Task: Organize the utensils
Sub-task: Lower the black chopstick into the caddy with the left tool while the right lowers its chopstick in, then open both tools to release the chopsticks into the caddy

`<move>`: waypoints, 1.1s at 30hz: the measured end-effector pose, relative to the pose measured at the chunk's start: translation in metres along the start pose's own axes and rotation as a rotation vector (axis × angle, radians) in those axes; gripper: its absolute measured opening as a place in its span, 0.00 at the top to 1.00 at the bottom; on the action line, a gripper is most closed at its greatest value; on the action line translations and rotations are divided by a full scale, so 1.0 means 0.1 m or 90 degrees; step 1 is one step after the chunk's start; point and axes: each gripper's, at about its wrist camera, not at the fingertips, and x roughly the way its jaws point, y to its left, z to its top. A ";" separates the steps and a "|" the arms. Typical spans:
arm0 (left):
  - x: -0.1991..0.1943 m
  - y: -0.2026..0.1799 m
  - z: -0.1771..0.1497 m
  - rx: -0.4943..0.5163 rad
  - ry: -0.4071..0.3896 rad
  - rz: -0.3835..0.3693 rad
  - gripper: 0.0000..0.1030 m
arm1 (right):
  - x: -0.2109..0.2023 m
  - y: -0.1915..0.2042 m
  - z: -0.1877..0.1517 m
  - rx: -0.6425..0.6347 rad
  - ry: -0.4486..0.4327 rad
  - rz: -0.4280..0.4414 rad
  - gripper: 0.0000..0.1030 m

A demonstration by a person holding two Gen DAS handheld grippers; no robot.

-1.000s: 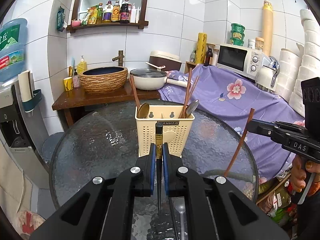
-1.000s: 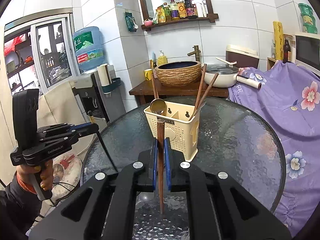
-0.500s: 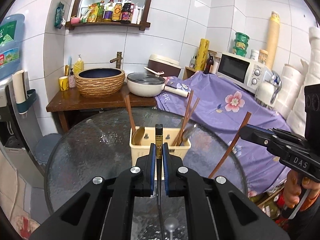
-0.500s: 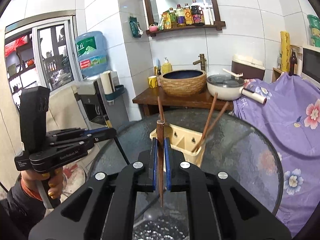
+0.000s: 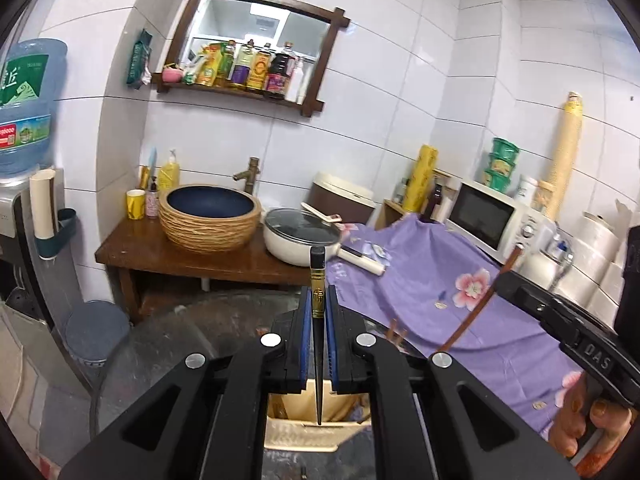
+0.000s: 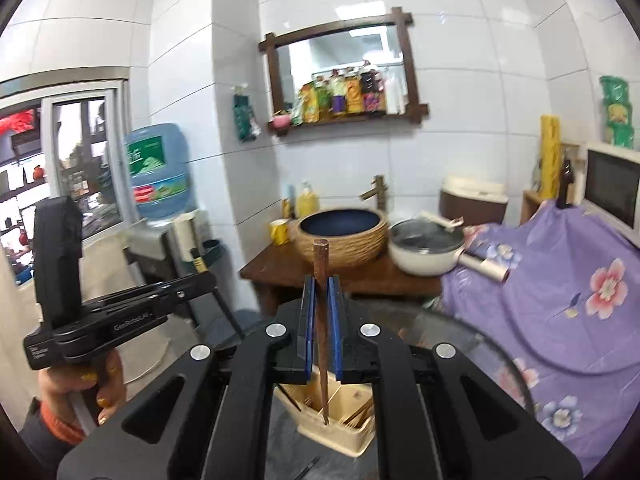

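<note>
My left gripper point(image 5: 319, 334) is shut on a black chopstick point(image 5: 318, 280) with a gold band, held upright with its tip over the cream utensil holder point(image 5: 308, 432) below the jaws. My right gripper point(image 6: 321, 326) is shut on a brown wooden chopstick point(image 6: 321, 272), its tip hanging over a compartment of the same holder point(image 6: 344, 428), which has other utensils in it. The right gripper point(image 5: 516, 286) with its brown chopstick also shows at the right of the left wrist view. The left gripper point(image 6: 204, 280) shows at the left of the right wrist view.
The holder stands on a round glass table point(image 6: 480, 352). Behind it a wooden counter point(image 5: 160, 256) carries a woven basin point(image 5: 210, 216) and a lidded white pan point(image 5: 300, 240). A purple flowered cloth point(image 5: 440, 280) and a microwave point(image 5: 488, 220) are at the right.
Both grippers have risen and closed in over the holder, each with its chopstick. The holder has dropped from the middle of both views to below the jaws.
</note>
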 end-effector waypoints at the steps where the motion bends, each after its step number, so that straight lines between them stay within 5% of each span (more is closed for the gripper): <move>1: 0.08 0.01 0.01 -0.007 0.003 0.000 0.93 | 0.06 -0.03 0.01 0.005 -0.002 -0.006 0.93; 16: 0.86 0.17 -0.69 0.007 0.088 0.029 0.93 | 0.82 -0.27 -0.82 0.029 0.048 -0.038 0.93; 33: 1.05 0.16 -1.09 0.044 0.128 0.045 0.93 | 1.03 -0.45 -1.19 0.056 0.086 -0.060 0.93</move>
